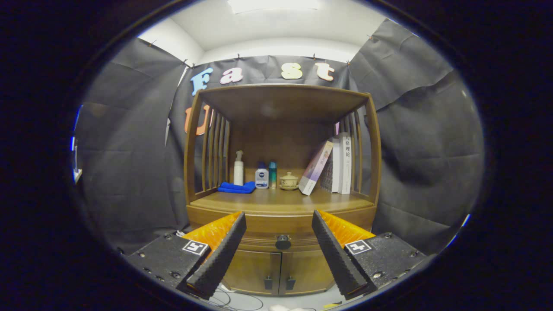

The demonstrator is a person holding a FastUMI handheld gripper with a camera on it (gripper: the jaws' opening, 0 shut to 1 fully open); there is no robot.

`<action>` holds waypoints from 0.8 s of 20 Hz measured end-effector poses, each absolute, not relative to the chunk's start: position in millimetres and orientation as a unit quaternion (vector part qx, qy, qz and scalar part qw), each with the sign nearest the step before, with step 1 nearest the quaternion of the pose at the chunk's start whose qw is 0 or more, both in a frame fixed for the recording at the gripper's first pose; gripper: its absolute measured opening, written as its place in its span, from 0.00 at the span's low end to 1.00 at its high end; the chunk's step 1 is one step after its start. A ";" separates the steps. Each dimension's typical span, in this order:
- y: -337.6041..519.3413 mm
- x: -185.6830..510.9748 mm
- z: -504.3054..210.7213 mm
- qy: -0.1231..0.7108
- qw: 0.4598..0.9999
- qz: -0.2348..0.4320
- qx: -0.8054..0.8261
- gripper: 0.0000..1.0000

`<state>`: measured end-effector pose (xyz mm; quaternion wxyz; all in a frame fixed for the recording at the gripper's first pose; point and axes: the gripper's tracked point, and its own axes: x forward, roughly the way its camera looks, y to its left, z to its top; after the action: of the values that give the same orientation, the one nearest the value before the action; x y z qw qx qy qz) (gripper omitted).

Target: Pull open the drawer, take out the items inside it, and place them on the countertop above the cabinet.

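Observation:
A brown wooden cabinet stands ahead of me. Its drawer (259,241) is shut, with a dark round knob (283,242) at the middle of its front. My gripper (278,218) is open, and the knob lies between the two fingers, some way beyond their tips. The fingers touch nothing. Above the drawer is the wooden countertop (276,202), under an open shelf frame with slatted sides. The inside of the drawer is hidden.
On the countertop stand a folded blue cloth (236,187), a white pump bottle (238,168), two small bottles (262,176), a lidded cup (289,181) and leaning books (335,166). Two small doors (278,272) sit below the drawer. Cables (235,298) lie on the floor.

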<state>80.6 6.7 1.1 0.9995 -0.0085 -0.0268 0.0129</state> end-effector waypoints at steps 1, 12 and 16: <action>7.1 91.2 -1.6 -0.030 0.999 0.015 -0.009 1.00; -10.9 199.4 -114.0 0.047 0.998 -0.020 -0.021 1.00; -10.5 214.5 -135.4 0.075 0.997 -0.013 -0.014 1.00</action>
<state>214.5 -10.5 -135.4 0.9970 -0.0141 0.0753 -0.0131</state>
